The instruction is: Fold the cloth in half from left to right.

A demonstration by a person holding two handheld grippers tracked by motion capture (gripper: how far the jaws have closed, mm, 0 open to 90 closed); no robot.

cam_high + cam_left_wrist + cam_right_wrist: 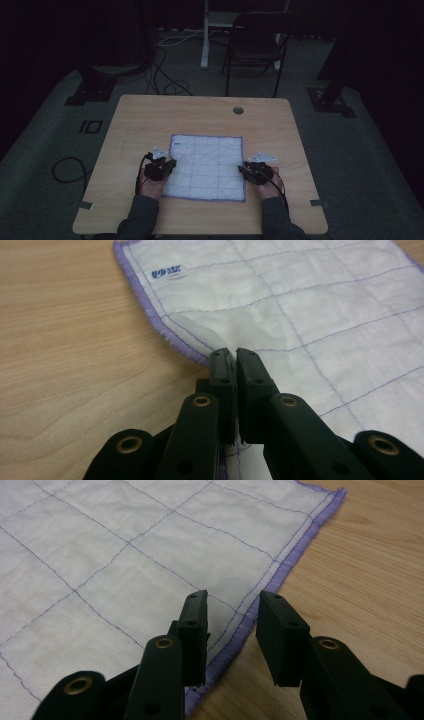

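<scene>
Left gripper view shows the left gripper (233, 354) with its black jaws pinched together on the purple-stitched left edge of the white quilted cloth (300, 295), a small fold of fabric caught between the pads. In the right gripper view, the right gripper (232, 605) has its jaws parted, straddling the cloth's purple right edge without pressing on it, one jaw over fabric and the other over the wooden table (370, 570). Farther off in the high view, the cloth lies flat on the table's near half between both hands, with a dark chair (257, 42) beyond the far edge.
</scene>
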